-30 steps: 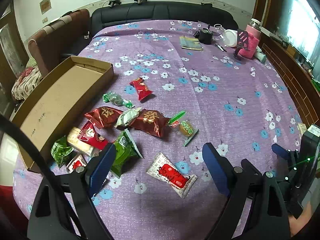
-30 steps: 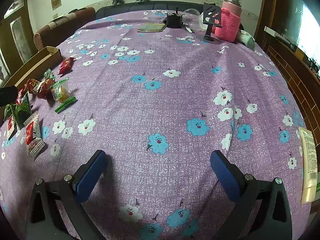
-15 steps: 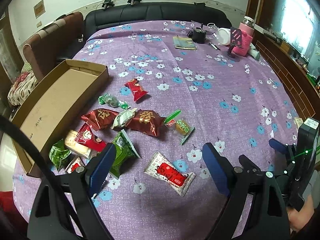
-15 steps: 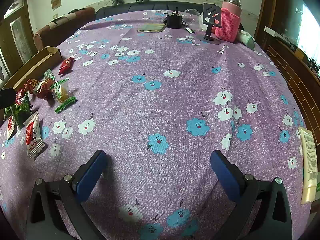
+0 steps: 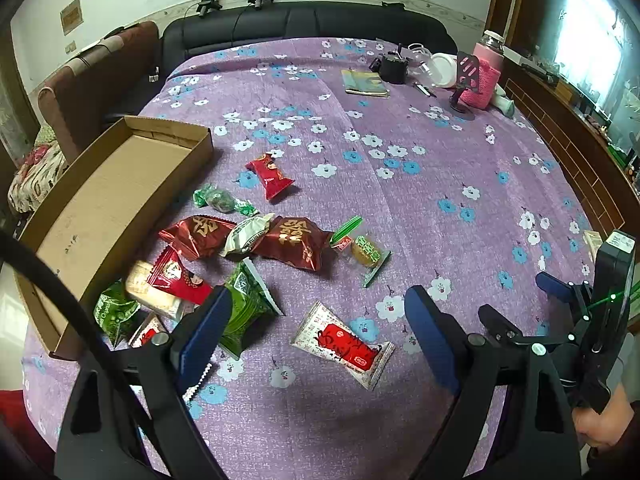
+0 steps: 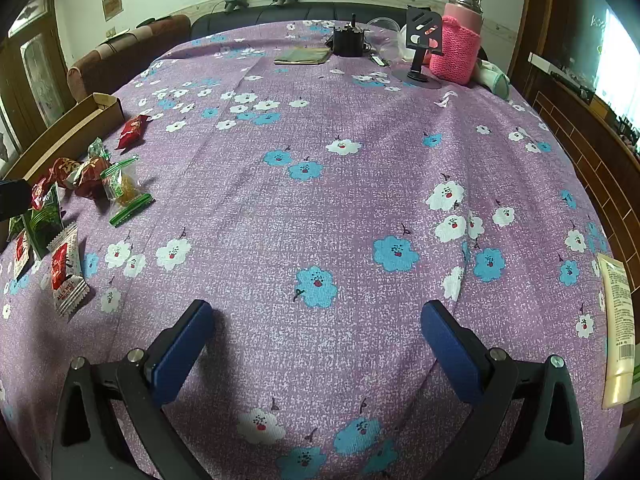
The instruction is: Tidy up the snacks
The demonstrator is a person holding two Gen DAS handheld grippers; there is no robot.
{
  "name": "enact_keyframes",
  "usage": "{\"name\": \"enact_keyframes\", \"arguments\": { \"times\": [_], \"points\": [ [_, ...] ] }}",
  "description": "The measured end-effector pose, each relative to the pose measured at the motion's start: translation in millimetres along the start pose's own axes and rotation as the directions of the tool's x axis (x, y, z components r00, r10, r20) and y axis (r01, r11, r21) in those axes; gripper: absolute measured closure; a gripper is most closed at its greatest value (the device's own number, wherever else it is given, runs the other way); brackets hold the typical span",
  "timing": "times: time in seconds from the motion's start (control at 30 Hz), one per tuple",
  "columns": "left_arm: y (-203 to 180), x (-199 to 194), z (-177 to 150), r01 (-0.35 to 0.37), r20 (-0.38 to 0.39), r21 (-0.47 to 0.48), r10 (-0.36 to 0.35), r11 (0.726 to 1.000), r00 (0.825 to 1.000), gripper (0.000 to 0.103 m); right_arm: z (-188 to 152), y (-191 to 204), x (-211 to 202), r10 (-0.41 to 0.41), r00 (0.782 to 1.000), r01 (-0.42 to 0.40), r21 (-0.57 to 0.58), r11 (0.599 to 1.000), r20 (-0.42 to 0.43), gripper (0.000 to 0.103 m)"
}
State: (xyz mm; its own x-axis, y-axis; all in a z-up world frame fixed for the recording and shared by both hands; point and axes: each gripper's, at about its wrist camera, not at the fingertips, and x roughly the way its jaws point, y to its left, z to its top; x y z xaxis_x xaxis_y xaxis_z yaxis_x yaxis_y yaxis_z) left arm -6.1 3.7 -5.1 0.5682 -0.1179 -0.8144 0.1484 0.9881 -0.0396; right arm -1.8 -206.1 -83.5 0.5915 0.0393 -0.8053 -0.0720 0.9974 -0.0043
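The left tool (image 5: 312, 320) is held wide apart, empty, above the near edge of the snack pile. A white-and-red packet (image 5: 344, 344) is seen between its fingers on the purple floral cloth (image 5: 440, 184) of the counter. The other snacks (image 5: 248, 240) are scattered just left of it, beside the open cardboard box (image 5: 100, 200) at far left. The right tool (image 6: 316, 320) is spread apart too, empty, over bare cloth well right of the pile.
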Motion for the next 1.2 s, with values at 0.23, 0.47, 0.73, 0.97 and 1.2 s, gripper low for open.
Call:
{"name": "enact_keyframes", "arguments": {
  "times": [0.23,0.47,0.73,0.97,1.2],
  "points": [
    [0.9,1.0,-2.2,0.012,-0.011,0.012,-0.012,1.000,1.000,0.015,0.0,0.3,0.1,-0.001,1.000,0.001,-0.001,1.000,0.000,0.000],
    [8.3,1.7,-0.8,0.013,-0.018,0.005,-0.013,1.000,1.000,0.015,1.2,0.6,-0.7,-0.003,1.000,0.003,0.000,1.000,-0.015,0.000],
    [27.1,-1.5,0.2,0.019,-0.026,-0.001,-0.019,1.000,0.999,0.015,7.7,8.6,-11.2,0.015,1.000,-0.015,0.005,1.000,-0.010,0.000],
    [54.3,-4.7,-4.2,0.013,-0.046,-0.022,-0.014,1.000,0.999,0.015,22.3,42.8,-28.7,0.128,0.992,-0.128,-0.054,0.990,0.007,0.000],
    [70.0,-11.1,-15.1,0.004,-0.064,-0.013,-0.005,1.000,0.998,0.015,29.0,80.5,-31.8,0.203,0.979,-0.200,-0.148,0.969,0.010,0.001]
  ]
}}
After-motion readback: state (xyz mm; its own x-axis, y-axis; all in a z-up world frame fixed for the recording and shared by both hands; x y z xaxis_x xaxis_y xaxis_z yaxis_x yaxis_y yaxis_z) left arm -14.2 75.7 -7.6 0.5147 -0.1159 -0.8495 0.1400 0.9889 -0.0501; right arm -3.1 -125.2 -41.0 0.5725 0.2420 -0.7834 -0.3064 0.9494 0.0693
